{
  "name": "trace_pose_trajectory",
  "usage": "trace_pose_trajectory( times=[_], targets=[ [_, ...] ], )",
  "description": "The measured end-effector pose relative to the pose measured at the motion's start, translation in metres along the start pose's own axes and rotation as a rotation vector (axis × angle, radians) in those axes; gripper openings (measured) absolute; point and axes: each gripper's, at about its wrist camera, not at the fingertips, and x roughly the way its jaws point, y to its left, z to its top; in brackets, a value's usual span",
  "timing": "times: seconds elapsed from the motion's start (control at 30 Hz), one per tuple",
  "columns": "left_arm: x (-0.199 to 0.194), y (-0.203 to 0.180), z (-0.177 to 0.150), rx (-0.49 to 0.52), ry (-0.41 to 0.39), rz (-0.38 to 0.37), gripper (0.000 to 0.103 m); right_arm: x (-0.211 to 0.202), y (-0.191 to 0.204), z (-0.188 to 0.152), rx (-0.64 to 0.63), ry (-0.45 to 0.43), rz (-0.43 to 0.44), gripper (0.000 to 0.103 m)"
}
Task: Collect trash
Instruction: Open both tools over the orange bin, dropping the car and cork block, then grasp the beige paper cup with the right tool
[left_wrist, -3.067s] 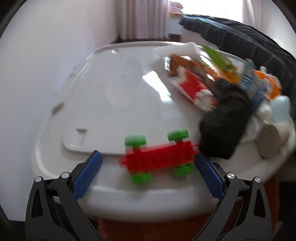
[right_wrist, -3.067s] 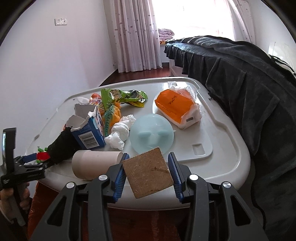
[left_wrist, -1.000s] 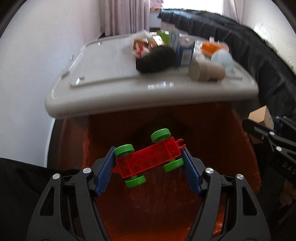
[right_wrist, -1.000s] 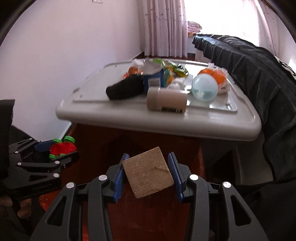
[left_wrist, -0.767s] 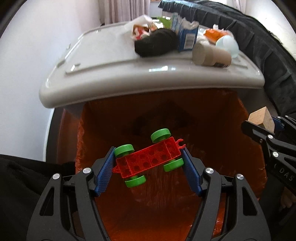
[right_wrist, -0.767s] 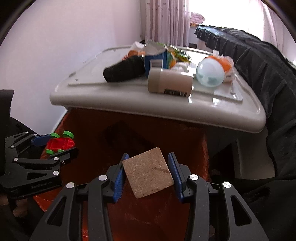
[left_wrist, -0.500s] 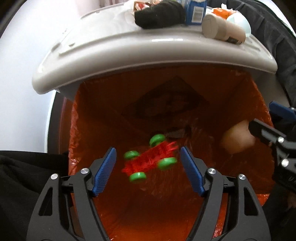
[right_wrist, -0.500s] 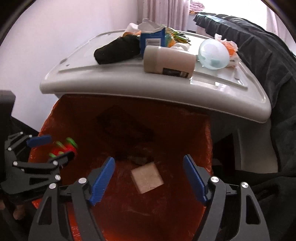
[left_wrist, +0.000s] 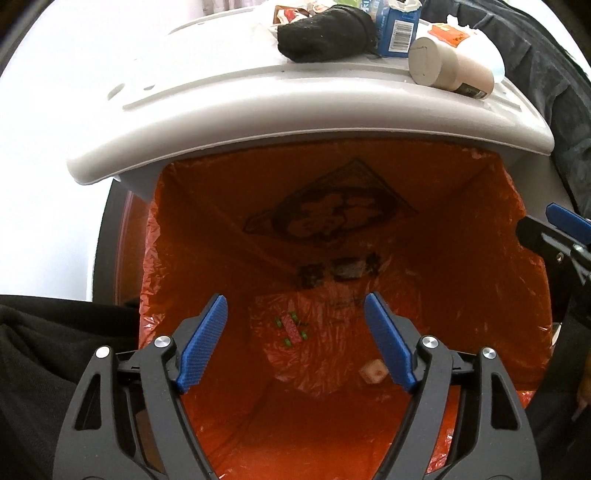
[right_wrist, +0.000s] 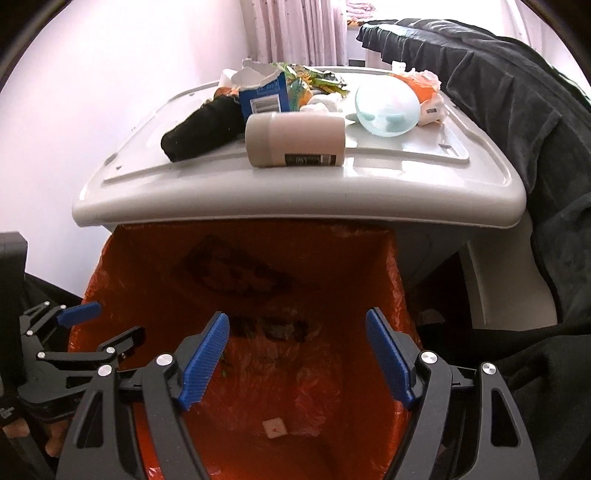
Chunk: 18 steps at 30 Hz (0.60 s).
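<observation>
Both grippers hang over an open bin lined with an orange bag (left_wrist: 207, 258) (right_wrist: 155, 273). My left gripper (left_wrist: 295, 341) is open and empty; the red toy car with green wheels (left_wrist: 291, 325) lies at the bag's bottom. My right gripper (right_wrist: 297, 352) is open and empty; the brown square block (right_wrist: 275, 428) (left_wrist: 373, 372) lies at the bottom too. The left gripper also shows at the left of the right wrist view (right_wrist: 99, 330).
A grey lid-like tabletop (right_wrist: 369, 192) beyond the bin carries a black sock (right_wrist: 201, 127), a beige cylinder (right_wrist: 295, 140), a blue carton (right_wrist: 264, 98), a pale blue bowl (right_wrist: 388, 107), wrappers and tissue. A dark blanket (right_wrist: 517, 110) lies to the right.
Both grippers moved from the tabletop to above the bin and opened. The toy car and the block dropped from the jaws and now lie at the bottom of the bag.
</observation>
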Motion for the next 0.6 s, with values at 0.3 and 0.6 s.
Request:
trace_pose_trajectory(
  times=[0.3,0.6],
  targets=[
    [-0.007,0.006,0.001,-0.039,-0.034,-0.036,0.076,-0.007,-0.002,0.047,0.016,-0.141,-0.025,0.086],
    [-0.007,0.007,0.001,-0.047,-0.047,-0.051,0.076,0.029,0.008,0.113,0.03,-0.185,-0.039,0.091]
  ],
)
